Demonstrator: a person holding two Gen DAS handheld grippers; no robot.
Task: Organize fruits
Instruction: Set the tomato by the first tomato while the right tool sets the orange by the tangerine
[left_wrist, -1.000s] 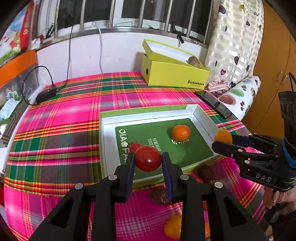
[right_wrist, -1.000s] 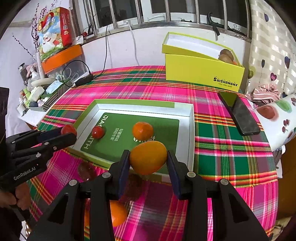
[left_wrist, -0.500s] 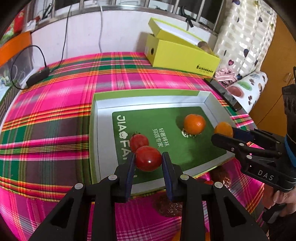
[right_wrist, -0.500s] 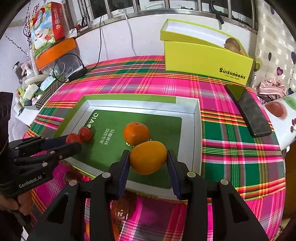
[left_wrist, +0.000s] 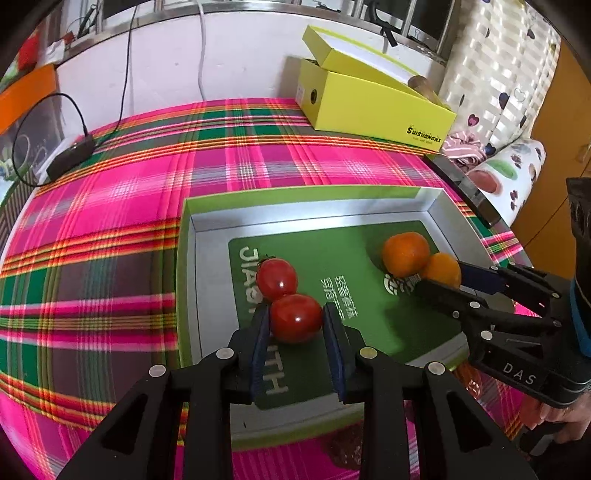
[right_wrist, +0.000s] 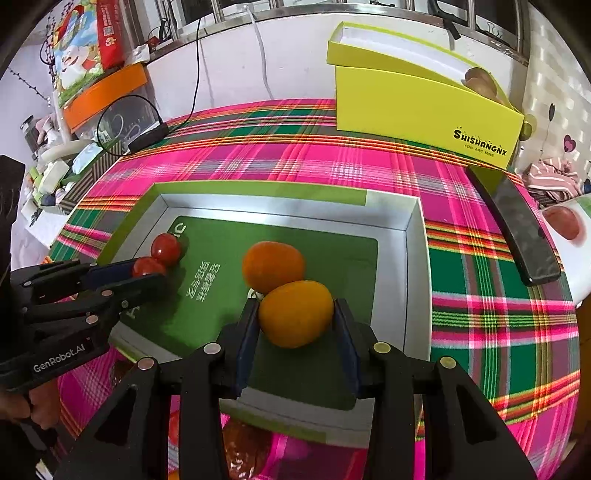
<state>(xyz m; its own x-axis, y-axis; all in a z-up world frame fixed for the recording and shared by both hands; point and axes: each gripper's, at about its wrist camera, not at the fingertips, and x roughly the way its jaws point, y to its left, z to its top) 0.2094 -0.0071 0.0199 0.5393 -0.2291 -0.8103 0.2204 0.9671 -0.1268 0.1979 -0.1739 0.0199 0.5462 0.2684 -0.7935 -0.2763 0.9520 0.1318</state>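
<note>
Two grippers over green tray (left_wrist: 207, 236), left gripper (left_wrist: 295, 325) jaws clamping tomato (left_wrist: 295, 318), right gripper (right_wrist: 295, 317) jaws clamping orange (right_wrist: 295, 314)

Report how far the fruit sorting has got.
Done: one tomato and one orange already lie in the green-lined tray. In hand: the left gripper is shut on a second tomato beside the first, and the right gripper is shut on a yellow-orange fruit beside the orange; neither is released. Left: a dark fruit lies on the cloth in front of the tray.
</note>
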